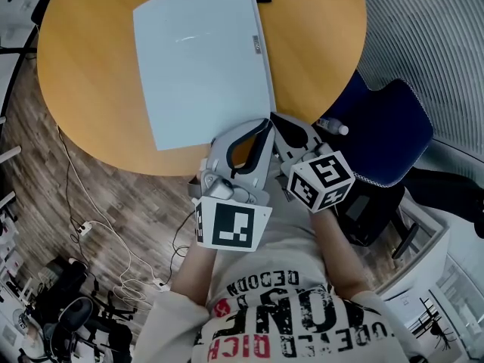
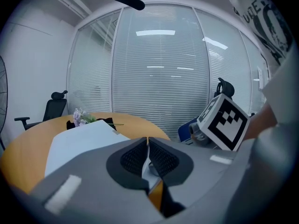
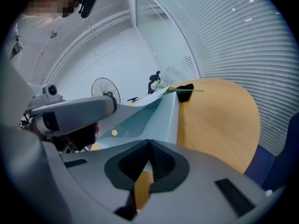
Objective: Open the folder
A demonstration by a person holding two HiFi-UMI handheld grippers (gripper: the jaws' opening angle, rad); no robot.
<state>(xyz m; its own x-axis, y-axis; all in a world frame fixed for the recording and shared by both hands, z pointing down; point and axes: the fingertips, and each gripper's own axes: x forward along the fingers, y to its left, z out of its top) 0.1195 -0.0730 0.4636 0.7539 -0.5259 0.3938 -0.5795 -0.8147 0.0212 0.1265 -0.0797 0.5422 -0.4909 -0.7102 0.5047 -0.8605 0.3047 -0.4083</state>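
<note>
The left tongs [image 2: 148,146] are pinched shut on the near corner of the pale blue folder [image 1: 200,59], which lies on the round wooden surface [image 1: 318,44], while the right tongs [image 3: 149,148], just beside them, are likewise clamped narrow on the folder's near edge.

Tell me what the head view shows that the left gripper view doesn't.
Head view only: floor cables and the left marker cube on the left gripper. Left gripper view only: its ribbed pads pinching the pale blue folder, and the black camera overhead. Both: the round wooden table, that folder, the right marker cube on the right gripper, the blue chair.
</note>
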